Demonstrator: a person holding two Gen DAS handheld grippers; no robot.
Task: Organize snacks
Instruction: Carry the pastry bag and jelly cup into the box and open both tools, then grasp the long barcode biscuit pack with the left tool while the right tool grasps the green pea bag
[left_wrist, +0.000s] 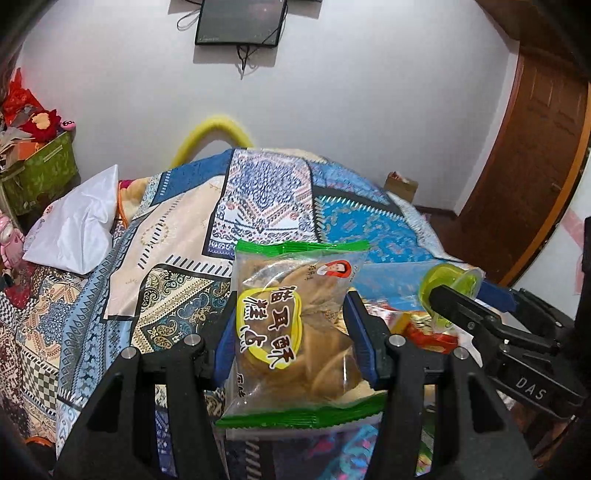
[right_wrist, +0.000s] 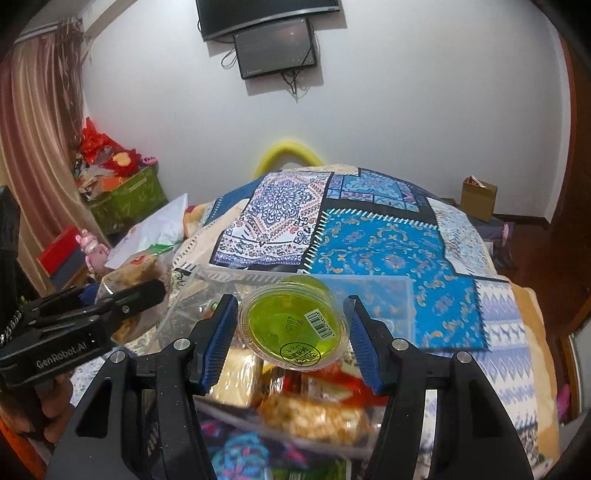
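Left claw (left_wrist: 291, 328) squeezing a pastry bag (left_wrist: 295, 332) above the clear snack box (right_wrist: 369, 291), right claw (right_wrist: 291, 332) squeezing a green jelly cup (right_wrist: 295, 328) above it too, box on the patterned bed (right_wrist: 388, 251)

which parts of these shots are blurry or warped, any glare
Left wrist view: pastry bag held in the left gripper is sharp, its wrapper showing light glare; fisheye bends the door. Right wrist view: jelly cup in the right gripper is sharp, the snacks below it are smeared, and the wall screen curves.
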